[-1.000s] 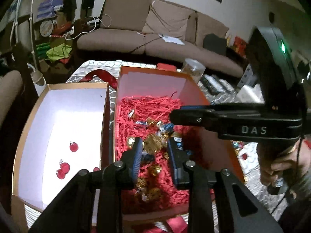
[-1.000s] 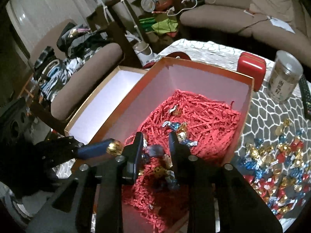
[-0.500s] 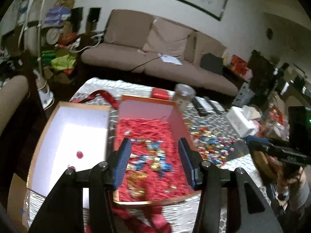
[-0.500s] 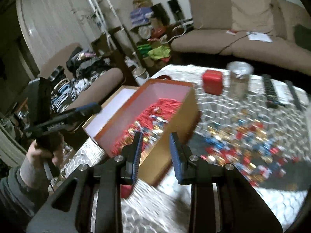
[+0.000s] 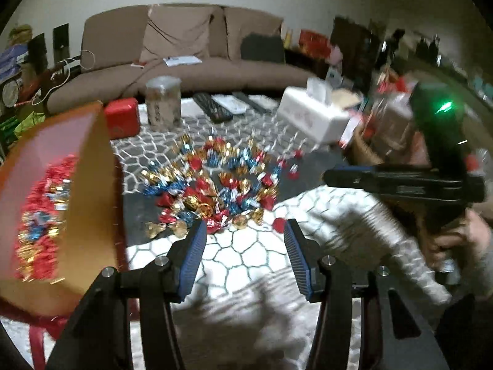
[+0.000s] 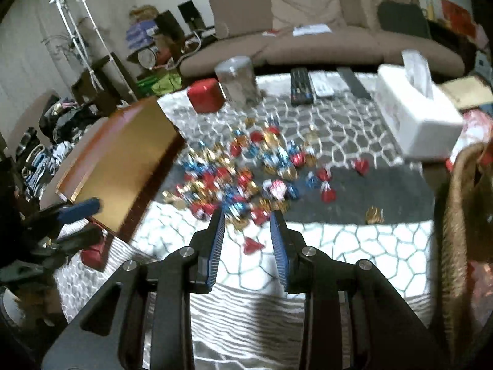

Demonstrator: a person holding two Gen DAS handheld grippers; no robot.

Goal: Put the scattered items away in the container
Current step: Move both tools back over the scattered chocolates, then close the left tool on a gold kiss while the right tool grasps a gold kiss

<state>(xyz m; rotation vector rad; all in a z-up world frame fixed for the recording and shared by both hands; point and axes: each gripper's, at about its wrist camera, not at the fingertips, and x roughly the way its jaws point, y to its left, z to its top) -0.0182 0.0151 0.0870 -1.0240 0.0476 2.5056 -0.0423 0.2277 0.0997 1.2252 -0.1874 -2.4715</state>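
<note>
Candies [image 5: 212,182] heaped on table [image 5: 246,259] just right of box [image 5: 89,191]; box's long axis runs away from camera. Left gripper [image 5: 243,231] spread, empty. Right gripper [image 6: 246,219] slightly apart, empty, over pile's near edge.

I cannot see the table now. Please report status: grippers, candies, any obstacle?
Left gripper and right gripper open, empty. Candies scattered on table beside box. Path to pile clear.
</note>
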